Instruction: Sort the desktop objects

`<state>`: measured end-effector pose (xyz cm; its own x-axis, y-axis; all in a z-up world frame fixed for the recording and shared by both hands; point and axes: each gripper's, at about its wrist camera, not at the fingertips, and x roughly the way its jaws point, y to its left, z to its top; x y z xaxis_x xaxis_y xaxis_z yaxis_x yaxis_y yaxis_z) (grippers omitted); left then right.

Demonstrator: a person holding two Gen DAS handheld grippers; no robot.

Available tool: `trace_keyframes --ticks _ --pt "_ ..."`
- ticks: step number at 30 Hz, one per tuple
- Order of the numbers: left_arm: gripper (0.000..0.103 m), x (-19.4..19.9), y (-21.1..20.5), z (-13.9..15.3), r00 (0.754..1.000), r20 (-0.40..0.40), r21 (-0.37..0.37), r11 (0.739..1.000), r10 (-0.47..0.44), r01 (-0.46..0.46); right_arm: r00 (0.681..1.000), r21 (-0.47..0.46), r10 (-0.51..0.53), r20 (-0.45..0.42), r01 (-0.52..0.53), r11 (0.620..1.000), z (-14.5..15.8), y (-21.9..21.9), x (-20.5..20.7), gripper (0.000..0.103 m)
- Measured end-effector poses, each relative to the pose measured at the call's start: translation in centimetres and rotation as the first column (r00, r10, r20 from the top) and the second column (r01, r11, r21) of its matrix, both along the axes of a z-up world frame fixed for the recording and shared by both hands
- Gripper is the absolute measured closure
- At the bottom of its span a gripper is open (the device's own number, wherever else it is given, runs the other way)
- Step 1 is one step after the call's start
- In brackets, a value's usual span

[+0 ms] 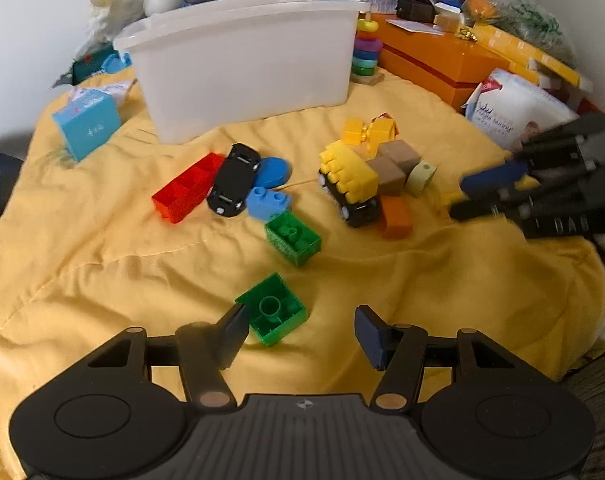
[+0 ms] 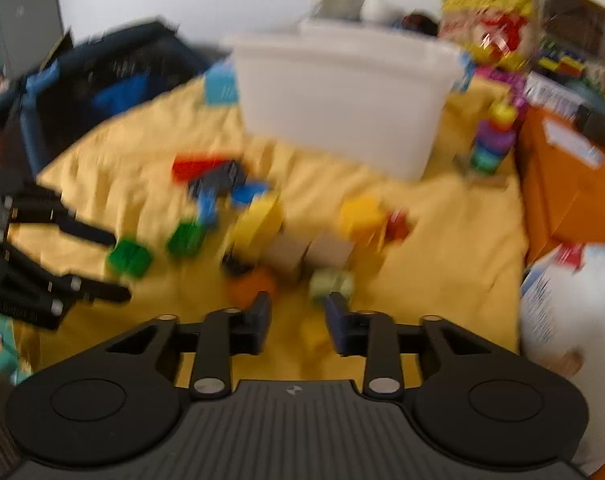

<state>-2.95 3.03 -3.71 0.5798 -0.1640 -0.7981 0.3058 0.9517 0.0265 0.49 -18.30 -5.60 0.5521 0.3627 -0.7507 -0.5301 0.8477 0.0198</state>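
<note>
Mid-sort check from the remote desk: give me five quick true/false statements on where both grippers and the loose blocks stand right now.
1. The left gripper is shut on a block. False: it is open, with the nearest green block beside its left finger.
2. A black toy car lies between the red block and a blue disc. True.
3. The white bin lies tipped on its side. False: it stands upright on the yellow cloth.
4. The right gripper is open, gripping nothing. True.
5. Two green blocks lie on the cloth. True: the second green block lies farther off.
</note>
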Motion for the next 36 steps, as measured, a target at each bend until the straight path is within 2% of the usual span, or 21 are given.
trace_keyframes --ticks 2,6,11,15,18,20,24,25,26,28,31,33,35,36 --pt "0.042 -0.1 -0.1 -0.1 1.0 0.007 0.016 1.0 -0.003 0.003 1.0 -0.02 0.012 -0.024 -0.013 1.0 -1.1 0.4 -0.6 0.07" --pt "0.042 -0.2 0.2 0.4 1.0 0.015 -0.017 1.0 0.008 -0.008 0.999 -0.064 0.032 -0.041 -0.035 0.997 -2.2 0.9 -1.4 0.07" --pt "0.042 -0.7 0.5 1.3 0.999 0.044 0.003 1.0 0.019 -0.019 0.999 -0.109 0.019 0.043 -0.014 0.994 -1.1 1.0 -1.2 0.07" --pt "0.043 -0.8 0.3 1.9 0.997 0.079 0.004 1.0 0.011 -0.012 0.998 -0.101 0.032 0.048 -0.027 0.994 -0.8 1.1 -1.0 0.07" --pt "0.052 -0.1 -1.2 1.4 0.996 0.077 0.052 0.998 -0.049 0.045 0.997 -0.093 0.056 0.045 -0.052 0.994 -0.9 1.9 -1.0 0.07" --pt "0.057 0.2 -2.1 0.3 0.995 0.06 0.114 0.991 -0.082 0.075 0.997 -0.086 0.07 0.034 -0.067 0.994 -1.1 2.5 -0.9 0.07" --pt "0.058 0.2 -2.0 -1.0 0.991 0.085 0.228 0.97 -0.1 0.078 0.995 -0.091 0.091 0.035 -0.087 0.992 -1.1 3.3 -1.2 0.07" --pt "0.064 0.4 -1.5 -1.1 0.992 0.085 0.227 0.971 -0.09 0.069 0.996 -0.091 0.088 0.031 -0.085 0.992 -1.1 3.4 -1.2 0.07" --pt "0.072 0.8 -0.8 -1.1 0.995 0.076 0.205 0.977 -0.071 0.054 0.996 -0.091 0.086 0.027 -0.083 0.992 -1.2 3.4 -1.2 0.07" --pt "0.075 1.5 0.8 -1.2 0.999 0.049 0.136 0.991 -0.019 0.012 0.997 -0.091 0.08 0.024 -0.077 0.993 -1.2 3.4 -1.2 0.07" --pt "0.076 2.2 3.2 -0.7 0.999 -0.011 -0.049 0.998 0.04 -0.041 0.997 -0.091 0.072 0.023 -0.07 0.993 -1.2 3.4 -1.4 0.07" --pt "0.076 2.3 4.4 0.0 0.998 -0.064 -0.245 0.969 0.026 -0.041 0.998 -0.091 0.065 0.02 -0.063 0.994 -1.3 3.3 -1.4 0.07" --pt "0.076 2.7 4.8 -0.4 0.986 -0.166 -0.435 0.899 -0.026 -0.049 0.999 -0.089 0.05 0.016 -0.049 0.995 -1.3 3.1 -1.4 0.07" --pt "0.076 2.9 4.8 -1.0 0.979 -0.201 -0.488 0.87 -0.036 -0.068 0.999 -0.086 0.041 0.013 -0.04 0.995 -1.4 2.9 -1.3 0.07"
